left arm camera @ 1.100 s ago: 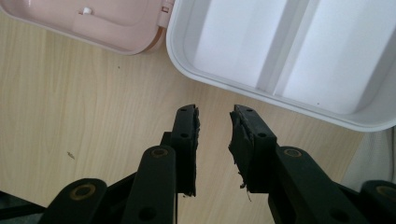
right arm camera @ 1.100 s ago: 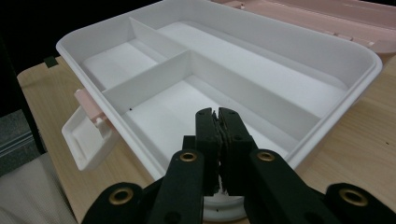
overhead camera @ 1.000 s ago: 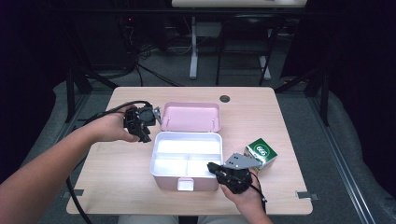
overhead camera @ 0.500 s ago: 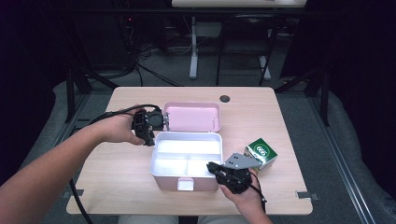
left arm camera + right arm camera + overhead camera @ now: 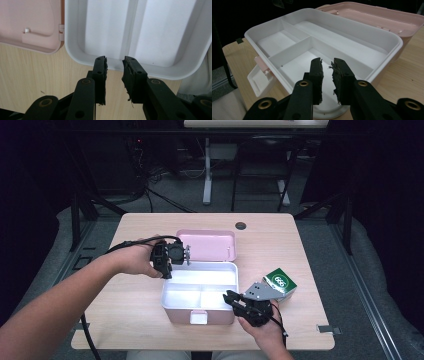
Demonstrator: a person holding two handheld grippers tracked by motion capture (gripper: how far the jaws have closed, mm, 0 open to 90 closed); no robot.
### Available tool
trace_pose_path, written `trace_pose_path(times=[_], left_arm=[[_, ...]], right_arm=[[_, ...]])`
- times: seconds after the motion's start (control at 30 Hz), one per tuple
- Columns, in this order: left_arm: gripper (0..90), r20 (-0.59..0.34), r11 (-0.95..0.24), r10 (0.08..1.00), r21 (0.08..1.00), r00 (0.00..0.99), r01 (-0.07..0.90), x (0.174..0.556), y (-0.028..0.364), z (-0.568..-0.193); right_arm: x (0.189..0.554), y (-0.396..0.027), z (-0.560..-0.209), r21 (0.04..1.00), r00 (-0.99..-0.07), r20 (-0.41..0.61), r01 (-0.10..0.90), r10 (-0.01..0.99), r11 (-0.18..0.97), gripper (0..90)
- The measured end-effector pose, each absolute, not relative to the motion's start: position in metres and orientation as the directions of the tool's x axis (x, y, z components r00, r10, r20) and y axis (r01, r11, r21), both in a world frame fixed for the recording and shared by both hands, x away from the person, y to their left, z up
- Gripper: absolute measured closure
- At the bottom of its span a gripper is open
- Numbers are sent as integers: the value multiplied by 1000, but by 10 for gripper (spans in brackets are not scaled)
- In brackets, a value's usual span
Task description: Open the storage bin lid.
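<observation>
While the left gripper (image 5: 114, 62) hangs over the near rim of the white tray, we note its jaws parted by a narrow gap with nothing between them; they have just been closing a little. We see the right gripper (image 5: 327, 63) with its jaws likewise slightly apart and bare, having just been opening, poised above the rim at a small compartment of the lunch box (image 5: 387, 41). From above, we place the left gripper (image 5: 186, 254) at the box's far left corner, beside the hinge, and the right gripper (image 5: 231, 298) at its near right corner. We record the lunch box (image 5: 220, 270) standing open mid-table, pink lid (image 5: 207, 245) laid back flat behind it. We see a green carton (image 5: 281, 282) just right of the right hand, on the wooden table (image 5: 125, 320)
</observation>
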State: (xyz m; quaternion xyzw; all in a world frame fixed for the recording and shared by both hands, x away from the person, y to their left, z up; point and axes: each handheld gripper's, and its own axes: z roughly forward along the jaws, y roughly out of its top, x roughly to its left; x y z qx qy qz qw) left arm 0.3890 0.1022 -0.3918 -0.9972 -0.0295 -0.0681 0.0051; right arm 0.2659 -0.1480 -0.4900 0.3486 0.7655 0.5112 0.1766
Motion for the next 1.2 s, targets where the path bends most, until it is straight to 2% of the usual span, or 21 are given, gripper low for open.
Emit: trace_pose_path(times=[1.2], left_arm=[[737, 110, -1000, -24, 1, 994, -24, 382, 54, -405]], right_arm=[[270, -183, -484, 924, -614, 130, 360, 779, 130, 721]])
